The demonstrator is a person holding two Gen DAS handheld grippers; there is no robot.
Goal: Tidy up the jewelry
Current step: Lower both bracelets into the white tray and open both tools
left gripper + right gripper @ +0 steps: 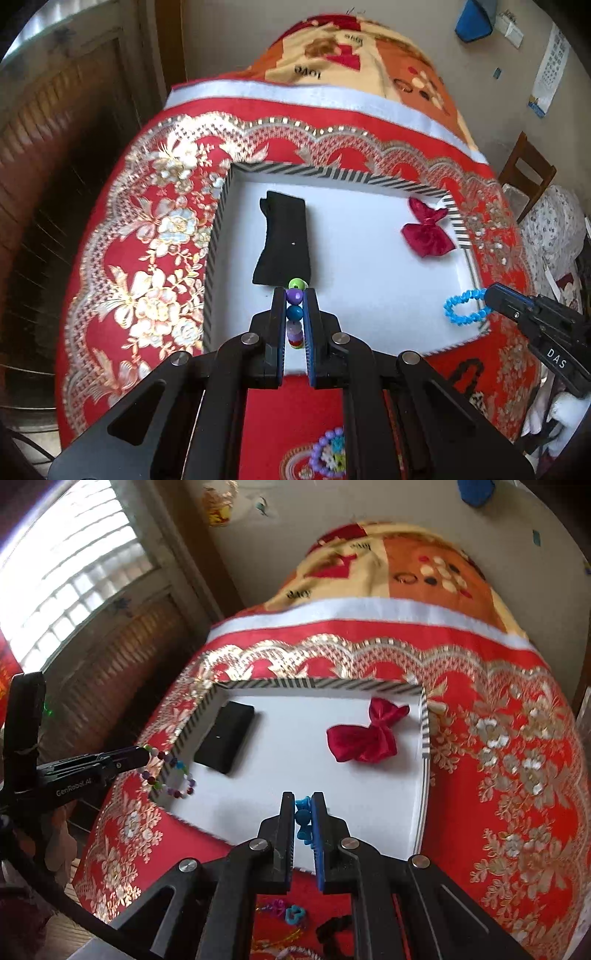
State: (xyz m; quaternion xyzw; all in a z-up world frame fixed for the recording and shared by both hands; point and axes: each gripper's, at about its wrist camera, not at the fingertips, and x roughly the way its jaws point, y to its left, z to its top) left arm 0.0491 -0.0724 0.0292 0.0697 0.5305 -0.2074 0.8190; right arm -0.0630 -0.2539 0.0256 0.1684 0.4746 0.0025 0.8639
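Over near edge of striped tray [221,206]: left claw [294,295] clenched on mixed-colour bead bracelet [295,314], right claw [303,805] clenched on blue bracelet [303,818]; white tray floor lies ahead and below both; left claw nearer black case [282,243]

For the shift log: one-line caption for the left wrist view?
Left gripper clamps a multicoloured bead bracelet over the striped-rim tray; right gripper holds a blue one.
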